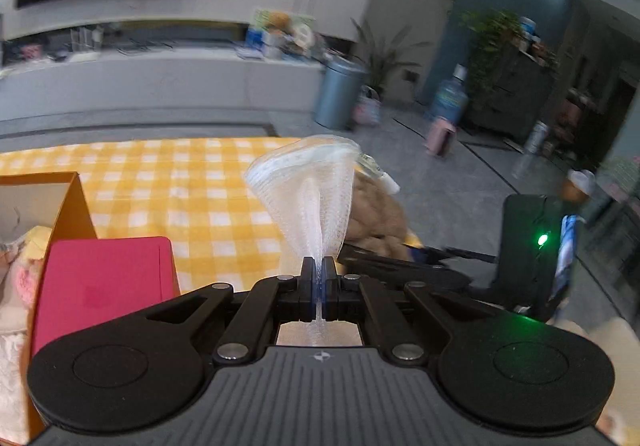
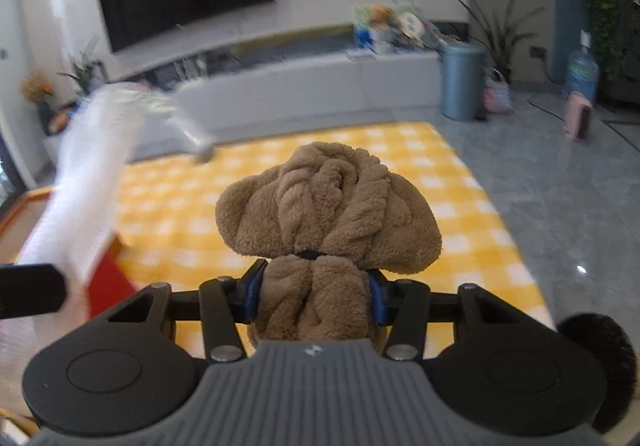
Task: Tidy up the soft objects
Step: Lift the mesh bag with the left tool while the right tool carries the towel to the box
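Observation:
My left gripper (image 1: 319, 266) is shut on a white mesh cloth (image 1: 308, 185) that fans up above the fingers over the yellow checked table (image 1: 192, 181). The same cloth shows blurred at the left of the right wrist view (image 2: 88, 173). My right gripper (image 2: 314, 286) is shut on a brown fluffy towel (image 2: 328, 201), bunched between the blue pads and bulging above them. The towel also shows behind the mesh cloth in the left wrist view (image 1: 376, 213). An orange box (image 1: 68, 197) with soft items inside stands at the table's left, with a red flap (image 1: 104, 282).
Beyond the table are a grey floor (image 2: 560, 181), a long white TV bench (image 2: 304, 81), a blue bin (image 2: 460, 81) and potted plants (image 2: 500, 33). A black fuzzy thing (image 2: 600, 362) sits at the lower right. The box edge shows at the left (image 2: 24, 205).

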The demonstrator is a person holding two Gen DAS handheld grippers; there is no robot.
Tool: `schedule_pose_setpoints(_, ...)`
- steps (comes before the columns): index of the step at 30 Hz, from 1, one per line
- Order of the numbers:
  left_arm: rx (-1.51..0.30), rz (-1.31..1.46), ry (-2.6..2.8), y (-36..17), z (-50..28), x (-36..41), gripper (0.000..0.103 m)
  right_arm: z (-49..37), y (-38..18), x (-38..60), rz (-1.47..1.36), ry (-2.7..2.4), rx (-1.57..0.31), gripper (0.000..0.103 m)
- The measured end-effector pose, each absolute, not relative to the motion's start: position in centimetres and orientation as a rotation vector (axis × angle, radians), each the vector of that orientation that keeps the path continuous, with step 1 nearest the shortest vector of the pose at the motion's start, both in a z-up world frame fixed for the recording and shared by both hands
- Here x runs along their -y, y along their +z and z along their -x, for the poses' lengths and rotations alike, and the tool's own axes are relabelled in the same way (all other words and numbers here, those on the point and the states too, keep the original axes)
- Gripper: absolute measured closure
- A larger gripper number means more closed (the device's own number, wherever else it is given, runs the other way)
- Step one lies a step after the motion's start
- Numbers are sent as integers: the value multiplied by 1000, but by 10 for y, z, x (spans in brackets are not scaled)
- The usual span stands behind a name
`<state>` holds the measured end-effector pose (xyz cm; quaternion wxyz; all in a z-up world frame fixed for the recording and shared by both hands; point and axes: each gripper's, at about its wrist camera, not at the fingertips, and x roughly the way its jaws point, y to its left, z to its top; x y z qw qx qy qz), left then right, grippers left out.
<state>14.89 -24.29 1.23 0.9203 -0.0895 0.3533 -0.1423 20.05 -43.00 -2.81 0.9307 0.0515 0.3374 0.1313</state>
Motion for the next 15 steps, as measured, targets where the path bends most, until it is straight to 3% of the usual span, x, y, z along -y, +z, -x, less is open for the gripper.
schedule_pose_setpoints(5, -721, 310, -406, 49, -144, 180, 101, -179, 7, 388, -59, 350, -621, 53)
schedule_pose_setpoints(15, -663, 212, -115, 88, -107, 34, 101, -168, 61, 247, -53, 587, -591, 53)
